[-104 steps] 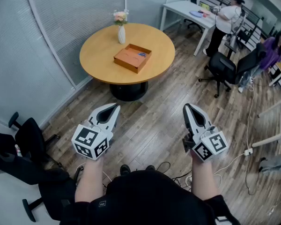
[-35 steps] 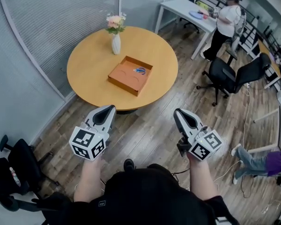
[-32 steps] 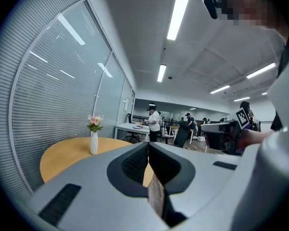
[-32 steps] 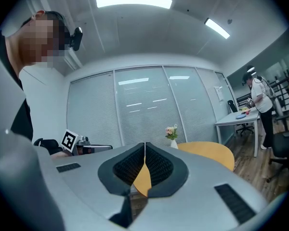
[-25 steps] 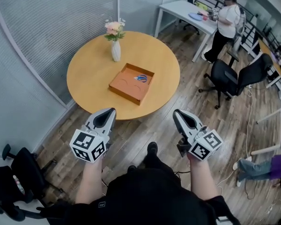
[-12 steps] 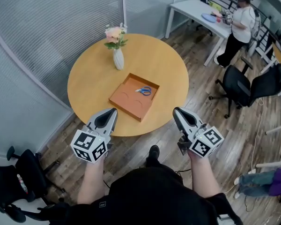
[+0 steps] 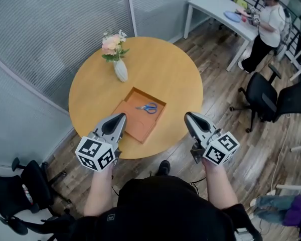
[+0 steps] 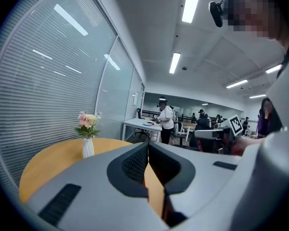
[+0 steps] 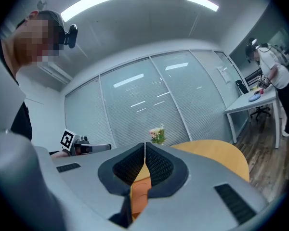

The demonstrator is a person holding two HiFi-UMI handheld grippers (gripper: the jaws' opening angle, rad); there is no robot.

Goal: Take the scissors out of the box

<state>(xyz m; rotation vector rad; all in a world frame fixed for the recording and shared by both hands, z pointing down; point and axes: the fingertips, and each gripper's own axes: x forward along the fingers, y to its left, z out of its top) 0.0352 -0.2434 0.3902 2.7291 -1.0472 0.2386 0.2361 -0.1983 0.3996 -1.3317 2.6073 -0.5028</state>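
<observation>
Blue-handled scissors (image 7: 148,107) lie in the far part of a shallow orange box (image 7: 132,125) on a round wooden table (image 7: 178,79). My left gripper (image 7: 119,117) hangs over the table's near edge, just left of the box, shut and empty. At the table's near right edge my right gripper (image 7: 188,117) is held level with it, also shut and empty. In the left gripper view the jaw tips (image 8: 148,146) meet, with the orange box showing behind them. The right gripper view has the tips (image 9: 144,147) touching too, the box visible below.
A white vase of pink flowers (image 7: 118,64) stands at the table's far left. A glass wall with blinds (image 7: 50,29) runs behind it. Black office chairs (image 7: 263,97) stand at the right, and a person (image 7: 266,21) stands by a white desk (image 7: 220,9).
I have walked up to the table: it and the box have come much closer, and both grippers now reach its near edge. Both grippers have stayed shut.
</observation>
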